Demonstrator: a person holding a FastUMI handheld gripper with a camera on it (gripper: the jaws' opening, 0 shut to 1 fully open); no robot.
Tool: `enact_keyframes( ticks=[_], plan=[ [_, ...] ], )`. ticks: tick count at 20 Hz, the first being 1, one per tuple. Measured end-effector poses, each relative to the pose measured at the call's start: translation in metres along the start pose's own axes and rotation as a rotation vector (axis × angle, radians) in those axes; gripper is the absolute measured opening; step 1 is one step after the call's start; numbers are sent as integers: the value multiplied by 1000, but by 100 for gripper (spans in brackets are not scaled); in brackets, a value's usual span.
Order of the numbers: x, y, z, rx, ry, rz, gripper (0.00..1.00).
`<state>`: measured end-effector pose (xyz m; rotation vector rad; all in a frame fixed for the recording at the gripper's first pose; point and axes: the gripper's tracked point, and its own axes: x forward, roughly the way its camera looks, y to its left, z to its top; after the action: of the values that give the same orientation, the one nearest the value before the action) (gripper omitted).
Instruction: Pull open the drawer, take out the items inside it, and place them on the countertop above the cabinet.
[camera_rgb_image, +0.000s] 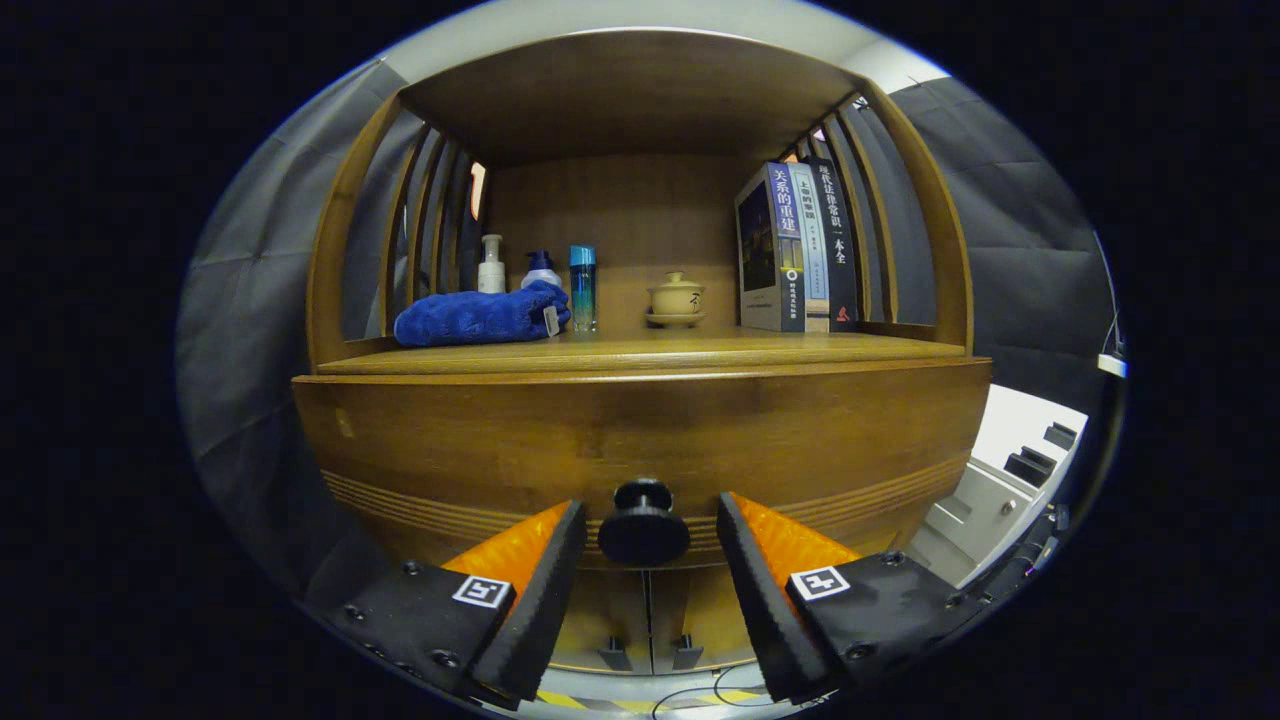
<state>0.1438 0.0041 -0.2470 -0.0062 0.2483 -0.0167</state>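
Gripper view: gripper (645, 560) is held wide, knob (643, 525) flanked untouched; drawer (640, 440) is shut, towel (480, 315) at 11 o'clock.

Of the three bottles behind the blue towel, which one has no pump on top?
The teal bottle, rightmost, beside the towel; the other two have pump heads. The tongs are open around the drawer knob.

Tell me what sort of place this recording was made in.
Likely a mock home corner in a cloth-walled booth: a wooden cabinet whose countertop holds a blue towel, bottles and books. The gripper has its jaws open either side of the drawer knob.
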Motion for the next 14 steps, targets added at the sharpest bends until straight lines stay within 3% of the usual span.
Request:
enact_keyframes(
  ticks=[9,14],
  plan=[
    [0,2,-15,-5,22,11,33],
    [-29,3,-19,-2,66,41,33]
  ],
)
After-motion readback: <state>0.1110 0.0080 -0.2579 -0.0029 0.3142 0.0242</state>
